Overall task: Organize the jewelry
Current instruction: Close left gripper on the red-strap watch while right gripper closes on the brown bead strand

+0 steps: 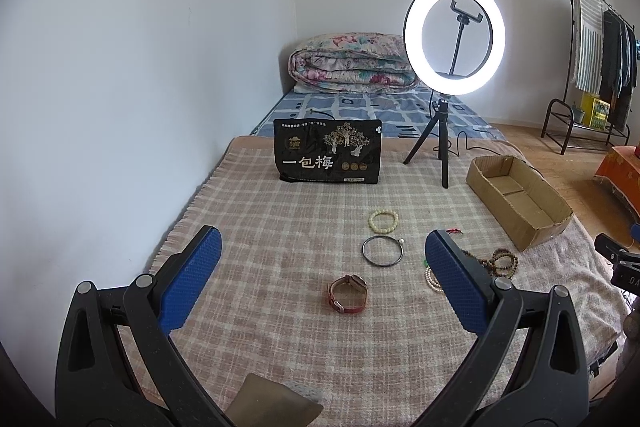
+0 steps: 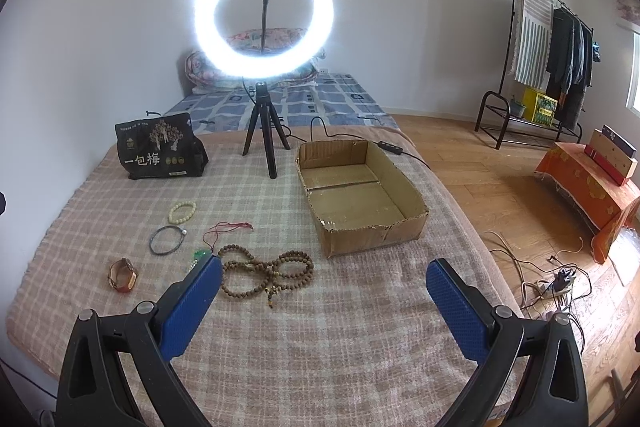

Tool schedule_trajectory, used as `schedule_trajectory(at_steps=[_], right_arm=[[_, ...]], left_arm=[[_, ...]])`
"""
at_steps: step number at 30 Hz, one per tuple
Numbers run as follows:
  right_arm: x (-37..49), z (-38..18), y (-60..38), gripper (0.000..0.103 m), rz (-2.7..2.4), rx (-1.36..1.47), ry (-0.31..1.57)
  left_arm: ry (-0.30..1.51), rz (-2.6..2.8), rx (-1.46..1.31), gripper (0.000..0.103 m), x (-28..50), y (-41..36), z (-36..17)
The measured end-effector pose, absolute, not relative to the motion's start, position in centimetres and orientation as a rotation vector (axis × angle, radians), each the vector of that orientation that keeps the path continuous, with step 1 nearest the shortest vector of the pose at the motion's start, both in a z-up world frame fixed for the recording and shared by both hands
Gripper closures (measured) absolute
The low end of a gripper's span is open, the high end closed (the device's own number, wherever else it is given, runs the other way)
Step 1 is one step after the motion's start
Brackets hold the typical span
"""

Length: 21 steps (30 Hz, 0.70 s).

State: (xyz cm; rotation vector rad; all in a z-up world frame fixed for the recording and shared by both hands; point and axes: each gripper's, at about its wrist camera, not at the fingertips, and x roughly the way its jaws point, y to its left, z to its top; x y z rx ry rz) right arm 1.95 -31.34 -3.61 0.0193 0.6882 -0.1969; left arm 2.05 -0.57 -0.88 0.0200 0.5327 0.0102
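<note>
left tongs (image 1: 323,245) spread above blanket (image 1: 280,211), watch (image 1: 347,294) between, box (image 2: 360,195) near edge

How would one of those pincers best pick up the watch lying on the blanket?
The watch lies on its side with its strap closed in a loop standing off the blanket. Probably best: the open left gripper comes down from above, one finger inside the loop and one outside, pinching the strap rather than the case.

We see a home bedroom: a folded quilt (image 1: 352,63) on a mattress (image 1: 372,111), a clothes rack (image 2: 556,59) with garments, wooden floor (image 2: 480,163).
</note>
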Motion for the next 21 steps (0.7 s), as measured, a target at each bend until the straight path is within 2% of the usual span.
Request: schedule_trajectory(at_steps=[16, 21], right_arm=[[6.5, -8.8, -33.3, 0.000, -0.094, 0.015, 0.848], [8.6, -12.0, -33.4, 0.000, -0.077, 0.035, 0.937]], left_arm=[[0.721, -0.020, 0.093, 0.000, 6.8, -1.0, -6.8], [0.804, -0.053, 0.059, 0.011, 8.0, 0.0, -9.5]])
